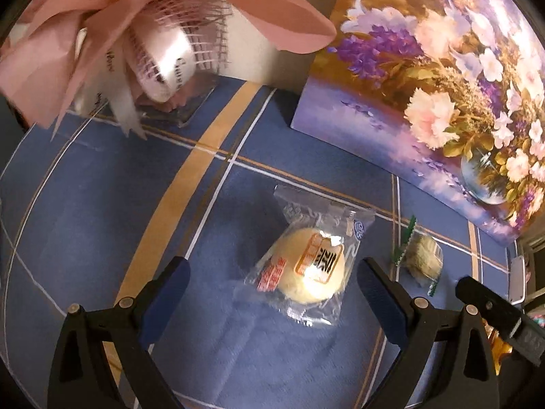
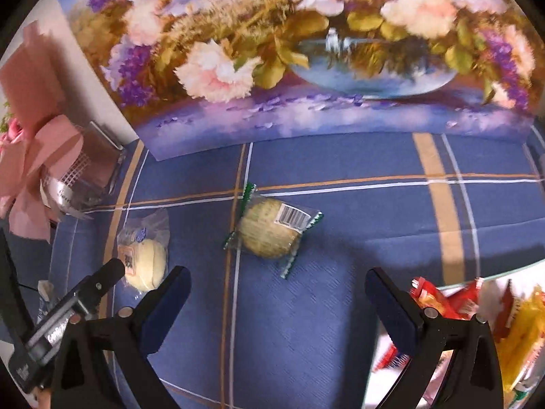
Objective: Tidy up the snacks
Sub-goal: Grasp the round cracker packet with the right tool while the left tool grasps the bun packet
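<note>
Low in the middle of the left view, my left gripper (image 1: pixel 272 279), jaws apart, straddles the yellow bun packet (image 1: pixel 308 266), long side tilted; my right gripper (image 2: pixel 277 289), also apart, sits just below the green-edged cake packet (image 2: pixel 270 230).

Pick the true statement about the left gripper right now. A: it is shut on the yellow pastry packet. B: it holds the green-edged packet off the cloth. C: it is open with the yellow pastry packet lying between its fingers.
C: the left gripper is spread wide, the yellow pastry packet lying on the tablecloth between its fingers, neither pad touching it.
</note>
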### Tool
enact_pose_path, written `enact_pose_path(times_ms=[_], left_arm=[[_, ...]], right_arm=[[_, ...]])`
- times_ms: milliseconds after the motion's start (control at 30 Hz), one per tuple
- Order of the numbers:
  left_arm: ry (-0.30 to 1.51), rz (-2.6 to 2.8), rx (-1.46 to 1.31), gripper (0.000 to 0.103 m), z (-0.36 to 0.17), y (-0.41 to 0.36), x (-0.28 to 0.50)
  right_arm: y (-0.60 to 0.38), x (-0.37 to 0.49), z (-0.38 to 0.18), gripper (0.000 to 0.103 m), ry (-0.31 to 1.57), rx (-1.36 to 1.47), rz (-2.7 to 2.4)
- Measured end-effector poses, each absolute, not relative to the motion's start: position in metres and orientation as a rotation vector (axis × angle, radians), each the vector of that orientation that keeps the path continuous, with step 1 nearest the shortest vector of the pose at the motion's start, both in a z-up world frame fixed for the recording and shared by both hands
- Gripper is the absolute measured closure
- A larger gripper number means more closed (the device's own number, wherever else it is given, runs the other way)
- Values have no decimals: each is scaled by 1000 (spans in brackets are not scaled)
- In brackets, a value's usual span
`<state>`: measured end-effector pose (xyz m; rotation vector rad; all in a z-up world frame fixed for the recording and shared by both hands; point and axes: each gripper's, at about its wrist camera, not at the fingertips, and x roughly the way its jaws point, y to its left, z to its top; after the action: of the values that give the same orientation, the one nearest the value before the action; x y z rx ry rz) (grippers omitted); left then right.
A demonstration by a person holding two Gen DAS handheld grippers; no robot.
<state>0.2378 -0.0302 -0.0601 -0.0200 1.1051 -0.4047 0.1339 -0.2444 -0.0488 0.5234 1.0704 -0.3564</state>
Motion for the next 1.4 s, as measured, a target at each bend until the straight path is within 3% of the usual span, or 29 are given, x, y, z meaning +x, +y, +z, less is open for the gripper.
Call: enact_pose_path(times_ms=[200,467,600,867,933,1133,1400], left_arm=[[1111,-449,38,5,-67,-47,246],[1137,-456,87,11,-84,-64,254],[1149,-464,93,19,-90,-69,257],[1166,-461,98,21,-98,-71,262],[1171,-454,90,30,-100,-70,264],[1170,-438,80,42,-99,-63,267],[1169,-429,64,46,-98,-58,262]], right_arm=[[-255,159,-69,0,1120,541,-404],[-258,179,-90,0,1172,531,-454],[-254,189,-96,0,1188,504,-456],[-248,199,-104,0,1210,464,-475],[-242,201,-106,1,1214,456,-480],[-238,204,-105,11,1207,436,-492],[-231,195,-100,42,1190,407,-486]])
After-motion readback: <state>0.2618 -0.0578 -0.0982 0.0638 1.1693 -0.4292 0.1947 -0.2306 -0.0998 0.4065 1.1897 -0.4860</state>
